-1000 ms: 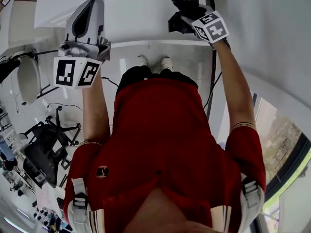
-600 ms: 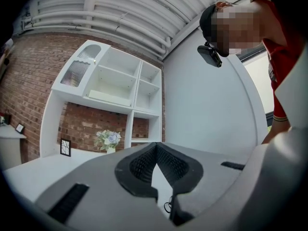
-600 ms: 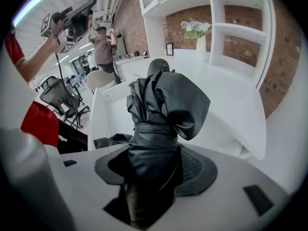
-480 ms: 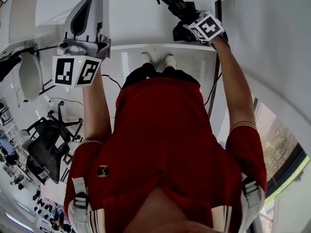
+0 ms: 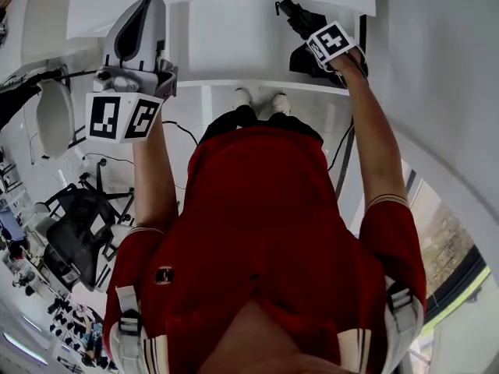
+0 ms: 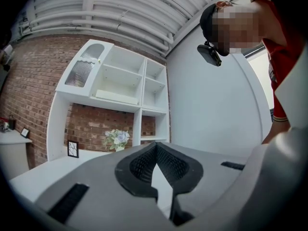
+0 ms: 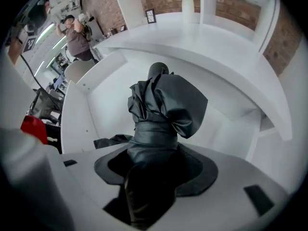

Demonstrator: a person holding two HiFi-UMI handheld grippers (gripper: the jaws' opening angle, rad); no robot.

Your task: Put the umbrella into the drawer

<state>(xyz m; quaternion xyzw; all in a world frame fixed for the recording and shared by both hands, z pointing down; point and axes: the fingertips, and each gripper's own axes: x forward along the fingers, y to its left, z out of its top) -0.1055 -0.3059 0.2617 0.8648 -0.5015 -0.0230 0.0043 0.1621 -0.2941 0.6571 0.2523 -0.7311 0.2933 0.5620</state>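
- Right gripper [image 7: 156, 160] fingers pinch the folded umbrella [image 7: 166, 105] at its near end.
- Its long axis points forward, seemingly down into the drawer [image 5: 234, 45].
- Left gripper [image 6: 156, 150] fingers sit pressed together.

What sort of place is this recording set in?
Probably an office or lab with a staged home corner: a brick wall, white shelves and a flower vase, plus black office chairs behind the person.
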